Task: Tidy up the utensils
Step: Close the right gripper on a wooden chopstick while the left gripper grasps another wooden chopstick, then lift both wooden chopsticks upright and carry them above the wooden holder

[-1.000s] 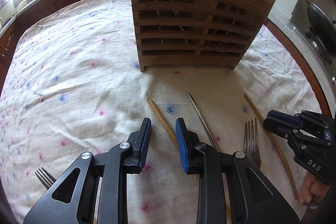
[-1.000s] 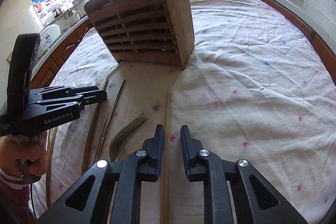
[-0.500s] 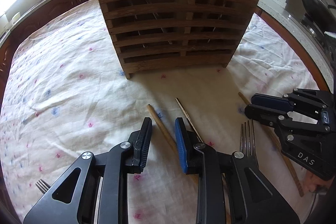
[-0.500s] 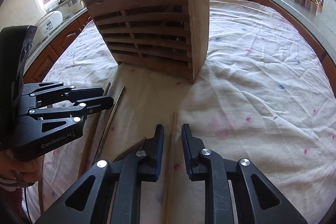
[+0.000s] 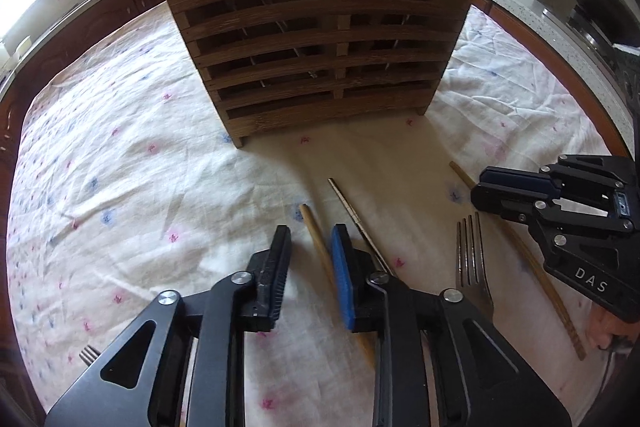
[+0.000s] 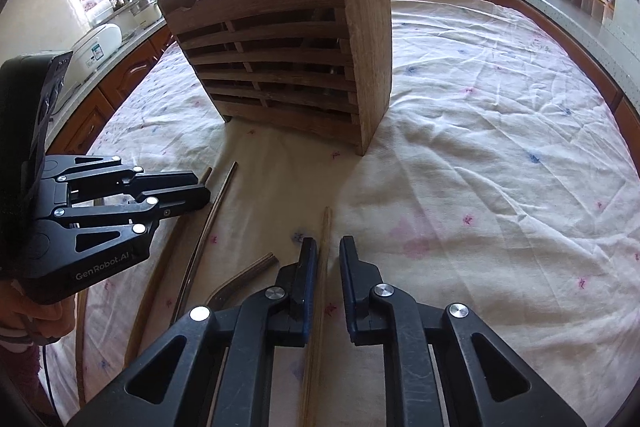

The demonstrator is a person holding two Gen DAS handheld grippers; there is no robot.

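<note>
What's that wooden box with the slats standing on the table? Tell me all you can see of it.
The wooden utensil holder stands upright on the flowered tablecloth, beyond the loose chopsticks and fork. Its brown front is made of horizontal slats with gaps, with a vertical divider near the middle, solid side panels, a wavy top edge and a taller back. Through the gaps, thin metal utensils show; wooden handles stick out on top. Neither gripper touches it.

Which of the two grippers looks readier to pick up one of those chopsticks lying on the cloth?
Probably the right gripper: its jaws, just closing, straddle a wooden chopstick closely. The left gripper also straddles a wooden chopstick, but with a wider gap.
</note>
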